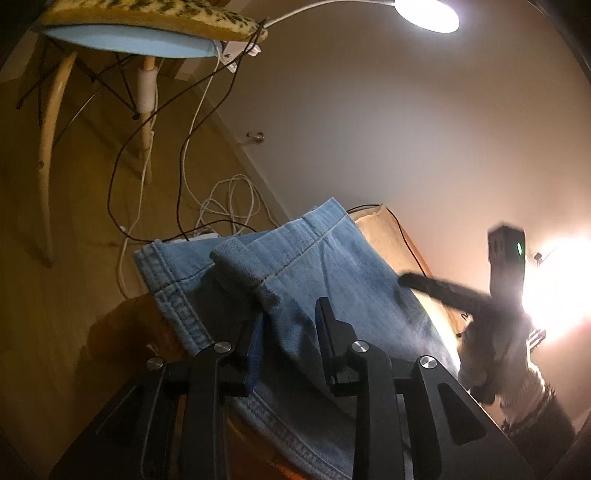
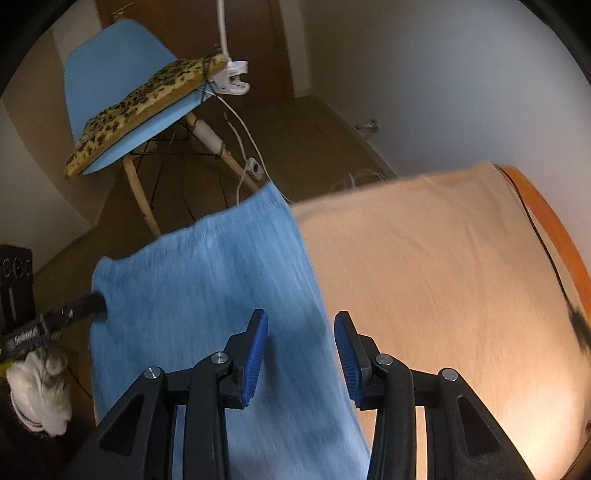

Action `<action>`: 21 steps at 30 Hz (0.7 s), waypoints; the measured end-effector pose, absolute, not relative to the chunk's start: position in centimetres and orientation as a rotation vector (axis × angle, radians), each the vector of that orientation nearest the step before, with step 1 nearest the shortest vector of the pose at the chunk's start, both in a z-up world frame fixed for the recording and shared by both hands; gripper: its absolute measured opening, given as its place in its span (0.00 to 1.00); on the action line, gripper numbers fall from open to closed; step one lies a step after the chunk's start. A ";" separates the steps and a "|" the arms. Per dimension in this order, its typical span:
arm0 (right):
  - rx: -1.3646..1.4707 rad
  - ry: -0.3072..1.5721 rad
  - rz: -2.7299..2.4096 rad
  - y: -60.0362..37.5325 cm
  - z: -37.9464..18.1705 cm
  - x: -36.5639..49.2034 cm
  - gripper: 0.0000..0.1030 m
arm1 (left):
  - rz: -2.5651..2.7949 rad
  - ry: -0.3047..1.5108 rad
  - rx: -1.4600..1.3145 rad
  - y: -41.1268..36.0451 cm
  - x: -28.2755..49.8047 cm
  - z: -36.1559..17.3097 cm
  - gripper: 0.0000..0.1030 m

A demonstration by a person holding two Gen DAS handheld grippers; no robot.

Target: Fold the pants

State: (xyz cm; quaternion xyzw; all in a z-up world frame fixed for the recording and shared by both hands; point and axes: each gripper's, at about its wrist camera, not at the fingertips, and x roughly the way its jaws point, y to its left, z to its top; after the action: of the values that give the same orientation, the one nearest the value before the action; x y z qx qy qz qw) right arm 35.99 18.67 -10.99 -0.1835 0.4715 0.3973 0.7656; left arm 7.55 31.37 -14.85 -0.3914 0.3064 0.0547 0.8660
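The pants (image 1: 295, 280), blue denim, are lying folded on a table (image 2: 443, 266) covered in pale peach cloth, along its left side, with one hemmed edge hanging toward the floor.

The left gripper (image 1: 291, 325) is reaching in low over the denim and tilting gently downward. Its two black fingers (image 1: 328, 325) are standing slightly apart with a raised fold of the fabric sitting between them; the pads are not visibly pressing on it, so the jaws are reading as open rather than clamped. In the right wrist view the same tool is appearing at the left edge, its tip touching the edge of the pants, carried by a hand in a white knit glove (image 2: 37, 384).

The right gripper (image 2: 301, 354) is pointing steeply down over the line where the denim is meeting the peach cloth. Its blue-padded fingers (image 2: 255, 362) are spread apart and nothing is sitting between them; the cloth below is blurring with motion.

Behind the table a blue chair (image 2: 110, 66) with a leopard-print cushion (image 2: 144, 107) is standing on the wooden floor, and a clip-on lamp (image 1: 424, 14) is shining above.
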 end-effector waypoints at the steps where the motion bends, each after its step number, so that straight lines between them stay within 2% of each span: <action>1: -0.398 1.018 0.869 19.4 -11.0 36.4 0.38 | 0.116 0.637 -0.808 31.2 7.5 -14.8 0.24; 5: -0.391 1.025 0.879 22.6 -11.5 38.2 0.38 | 0.126 0.626 -0.749 30.6 7.5 -14.8 0.20; 7: -0.412 1.040 0.873 23.4 -12.2 38.5 0.38 | 0.128 0.617 -0.735 30.7 7.4 -14.9 0.11; 8: -0.418 1.049 0.877 23.7 -12.5 38.6 0.38 | 0.126 0.610 -0.735 30.8 7.3 -15.0 0.10; 9: -0.422 1.055 0.885 23.8 -12.8 38.5 0.36 | 0.121 0.603 -0.741 30.9 7.2 -15.1 0.09; 10: -0.424 1.061 0.896 23.9 -13.0 38.3 0.29 | 0.119 0.595 -0.745 30.9 7.1 -15.1 0.08; 11: -0.434 1.062 0.903 23.9 -13.1 38.0 0.26 | 0.116 0.588 -0.746 30.9 7.0 -15.2 0.07; 13: -0.471 1.031 0.891 23.9 -13.1 37.4 0.07 | 0.109 0.576 -0.751 30.8 6.8 -15.1 0.06; 16: -0.457 1.000 0.888 23.3 -12.0 36.8 0.04 | 0.090 0.555 -0.770 30.9 6.5 -14.9 0.04; 21: -0.476 0.895 0.881 22.7 -8.8 34.7 0.03 | 0.070 0.502 -0.795 31.7 5.6 -13.7 0.04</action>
State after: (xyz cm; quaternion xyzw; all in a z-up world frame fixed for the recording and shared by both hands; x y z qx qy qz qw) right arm 34.67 22.67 -8.84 -0.2204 0.4147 0.4080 0.7829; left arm 5.62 31.66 -13.66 -0.3830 0.2420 0.0337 0.8908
